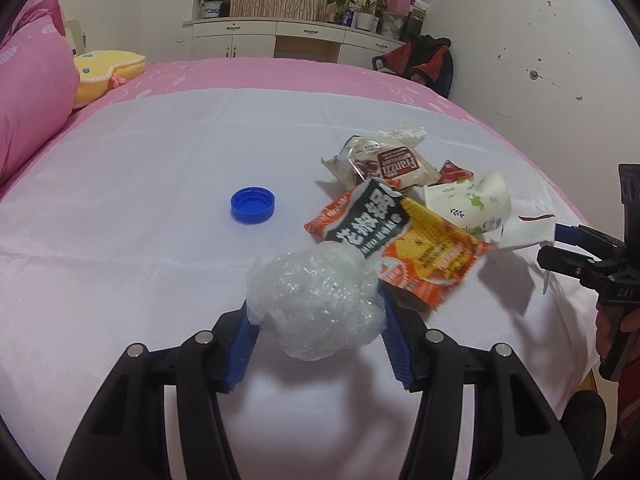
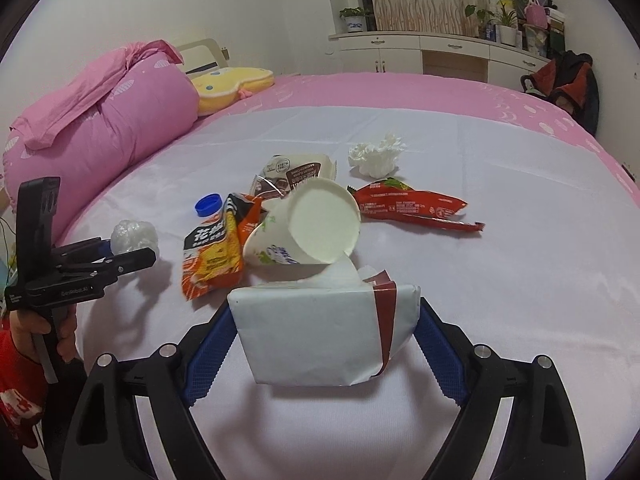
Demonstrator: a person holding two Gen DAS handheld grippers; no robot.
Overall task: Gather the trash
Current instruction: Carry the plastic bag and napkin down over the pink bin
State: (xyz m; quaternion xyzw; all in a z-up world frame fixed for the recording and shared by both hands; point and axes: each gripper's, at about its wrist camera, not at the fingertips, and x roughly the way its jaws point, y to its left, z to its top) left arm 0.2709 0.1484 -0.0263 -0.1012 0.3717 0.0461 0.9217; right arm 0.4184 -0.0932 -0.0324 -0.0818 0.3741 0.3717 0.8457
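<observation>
My left gripper [image 1: 316, 312] is shut on a crumpled clear plastic ball [image 1: 316, 304], also seen in the right wrist view [image 2: 134, 234]. My right gripper [image 2: 324, 320] is shut on a white and red paper wrapper [image 2: 320, 336], seen at the right in the left wrist view [image 1: 528, 232]. A trash pile lies on the white sheet [image 1: 160, 160]: an orange snack bag [image 1: 400, 236], a tipped paper cup [image 2: 308, 228], a biscuit wrapper [image 1: 384, 164], a red wrapper [image 2: 412, 204] and a white tissue wad [image 2: 376, 154]. A blue bottle cap [image 1: 253, 205] lies apart to the left.
A pink rolled quilt [image 2: 100, 140] and a yellow plush pillow [image 2: 228, 88] lie at the bed's left. The pink bed edge [image 1: 560, 184] drops off at the right. White cabinets with plants [image 1: 288, 36] and a dark bag [image 1: 424, 60] stand beyond.
</observation>
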